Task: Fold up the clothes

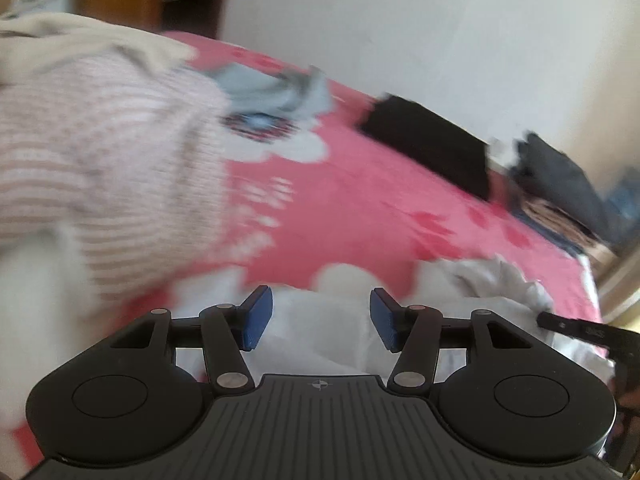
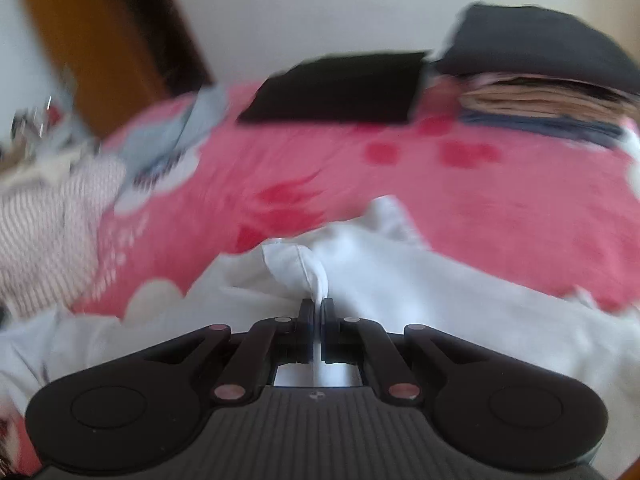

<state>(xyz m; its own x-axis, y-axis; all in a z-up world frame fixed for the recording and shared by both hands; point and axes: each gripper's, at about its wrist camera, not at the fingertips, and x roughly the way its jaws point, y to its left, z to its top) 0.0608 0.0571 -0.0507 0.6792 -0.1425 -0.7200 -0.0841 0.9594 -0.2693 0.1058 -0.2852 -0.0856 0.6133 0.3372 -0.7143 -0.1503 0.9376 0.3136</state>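
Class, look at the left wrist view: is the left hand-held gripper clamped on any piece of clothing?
No: the left hand-held gripper stands open, its blue pads apart, above the white garment.

Your left gripper is matte black, with blue pads on its fingers. Round silver screws mark each linkage pivot, and a ribbed dark plate at 6 o'clock carries a small crosshair mark. Large round housings sit at 7 and 5 o'clock, each with a faint circular outline. Your right gripper has the same black build, ribbed plate and crosshair, but its pivot screws look pinkish, and its fingers show black edges.
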